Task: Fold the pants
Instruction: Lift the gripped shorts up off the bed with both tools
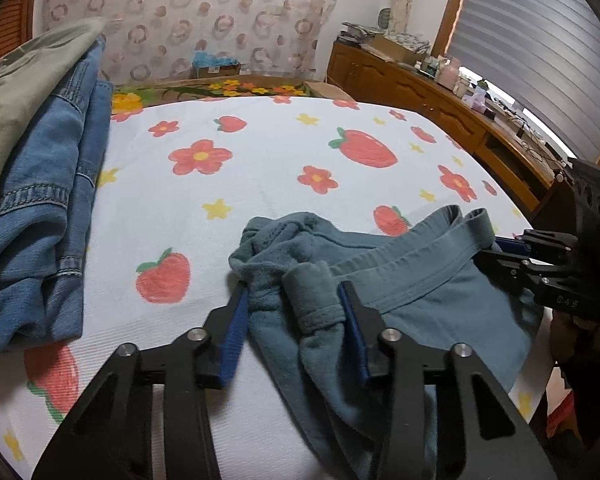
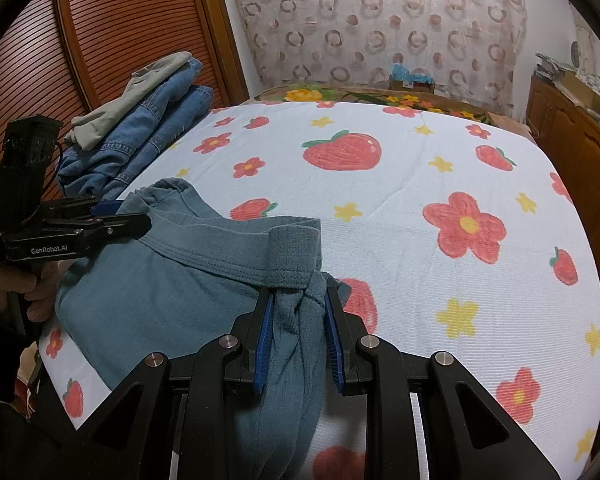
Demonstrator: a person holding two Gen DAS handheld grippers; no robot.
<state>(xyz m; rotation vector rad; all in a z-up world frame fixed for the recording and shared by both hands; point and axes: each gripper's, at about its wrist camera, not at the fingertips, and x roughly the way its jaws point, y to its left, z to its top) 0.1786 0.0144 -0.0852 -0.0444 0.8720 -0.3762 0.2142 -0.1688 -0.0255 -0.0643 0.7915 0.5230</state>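
A: What's nearest your cameras?

B: My own black fingers with blue pads. My left claw [image 1: 296, 304] has a bunched corner of the teal pants [image 1: 420, 292] between its pads; the pads press the cloth from both sides, so it grips the pants.

A: And the other?

B: My right claw [image 2: 298, 312] is clamped on the other gathered end of the pants, at the waistband, with the fabric squeezed tight between the pads.

A: Where do the pants lie?

B: On the bed [image 1: 260, 184], on the white sheet printed with strawberries and flowers, at its near edge. The waistband runs across between my two claws, and the rest of the cloth hangs toward me over the edge.

A: Anything else on the bed?

B: A stack of blue jeans [image 2: 148, 136] with a grey-green garment [image 2: 140, 88] on top, well apart from the pants, at the side by the wooden slatted door [image 2: 112, 32].
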